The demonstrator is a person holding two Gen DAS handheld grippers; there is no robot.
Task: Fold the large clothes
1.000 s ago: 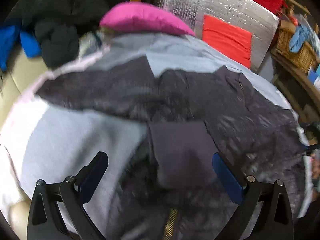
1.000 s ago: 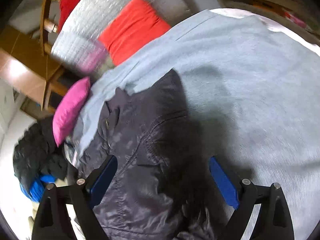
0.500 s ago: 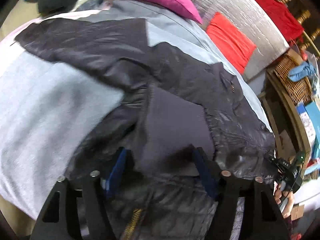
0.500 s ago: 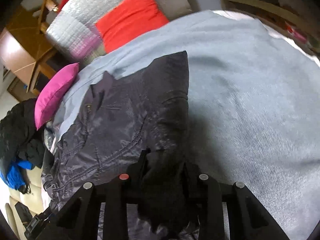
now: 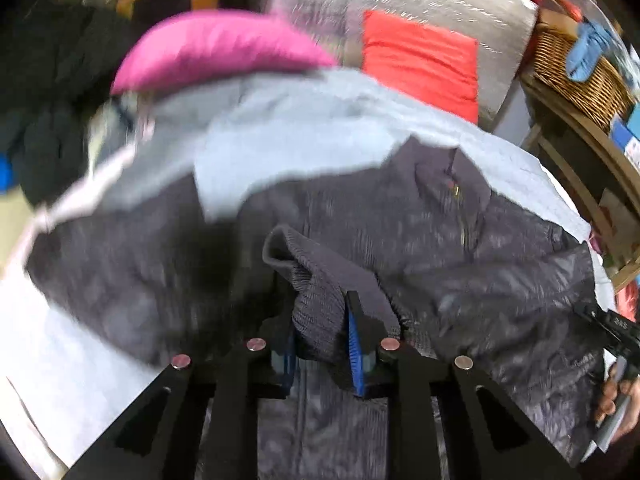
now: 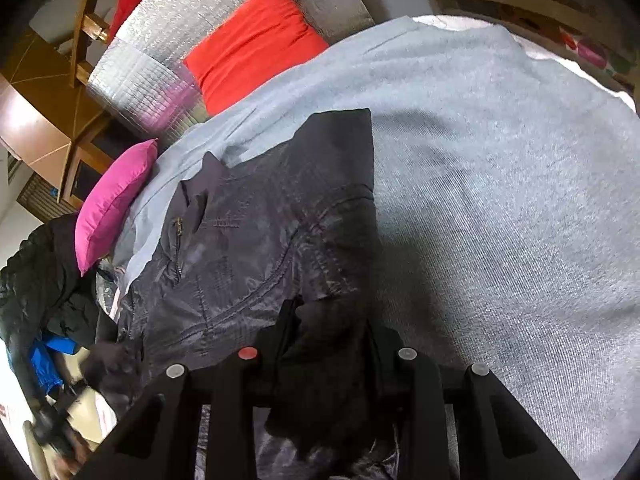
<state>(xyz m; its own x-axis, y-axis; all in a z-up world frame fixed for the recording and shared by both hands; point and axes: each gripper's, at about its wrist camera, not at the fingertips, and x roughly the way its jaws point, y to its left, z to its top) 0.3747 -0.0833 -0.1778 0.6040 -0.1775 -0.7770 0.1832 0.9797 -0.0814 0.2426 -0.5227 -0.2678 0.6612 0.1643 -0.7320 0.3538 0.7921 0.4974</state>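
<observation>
A: Where is the jacket (image 5: 460, 248) lying for you?

B: It is spread over the grey blanket (image 6: 500, 184), front side up, with its zip running toward twelve o'clock in your left view. In your right view the jacket fills the space from six up to eleven o'clock, and bare blanket takes everything from twelve round to four.

A: And your left tongs (image 5: 320, 344)?

B: They are clamped on the ribbed cuff (image 5: 316, 300) of a sleeve. The cuff bunches up between the blue pads (image 5: 355, 344) and pokes out toward eleven o'clock, lifted off the jacket body.

A: Your right tongs (image 6: 326, 344)?

B: Pinched tight on a dark fold of the jacket at six o'clock; the cloth hangs down between the fingers (image 6: 286, 320). Which part of the jacket that fold is, you cannot tell from here.

A: What sits around the blanket?

B: A pink cushion (image 5: 216, 52) at eleven o'clock in your left view, touching the blanket's far edge. A red cushion (image 5: 420, 64) at one o'clock leans on a silver quilted panel (image 5: 432, 4). A wicker basket (image 5: 576, 68) is at two o'clock, and a heap of dark clothes (image 6: 36, 280) at nine o'clock in your right view.
</observation>
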